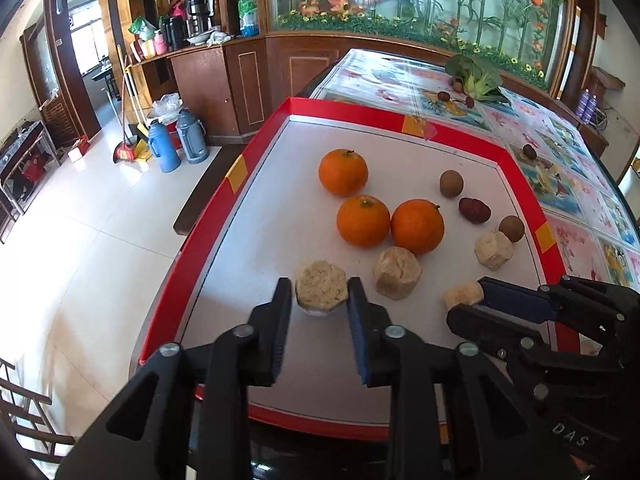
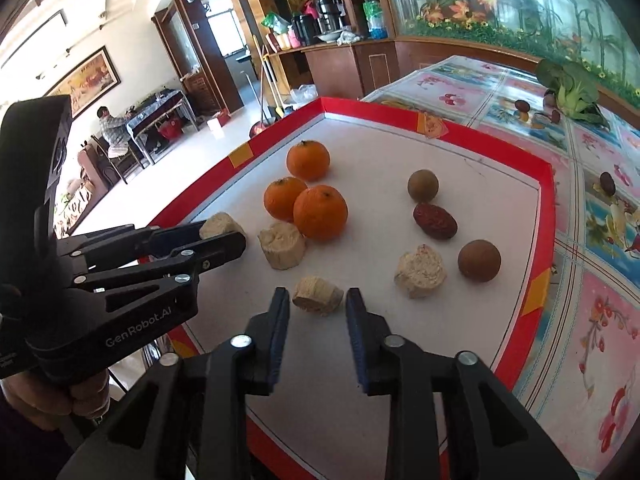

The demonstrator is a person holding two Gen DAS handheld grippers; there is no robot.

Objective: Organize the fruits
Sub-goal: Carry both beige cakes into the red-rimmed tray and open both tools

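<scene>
Left gripper (image 1: 319,300) brackets a pale fibrous chunk (image 1: 321,289) between its two fingers; the pads stand at the chunk's flanks, but firm contact cannot be confirmed, so the state reads as closing or lightly pinching. Right gripper (image 2: 318,300) is spread, with a second pale chunk (image 2: 318,295) lying directly ahead in the gap between its fingertips, not visibly touched on either side. Both chunks rest on the white tray (image 1: 248,240) with the red rim, at its near edge. Ahead of the left gripper sit three oranges (image 1: 363,221) in a cluster, with another chunk (image 1: 397,267) just ahead and to the right of its tips. Ahead and to the right of the right gripper lie a fourth chunk (image 2: 420,271), a red date (image 2: 435,221) and two brown round fruits (image 2: 479,261). Each chunk lies closest to the gripper already straddling it, so the next closure should need no lateral correction. Long axis of the right-hand chunk appears to run across the gap.
</scene>
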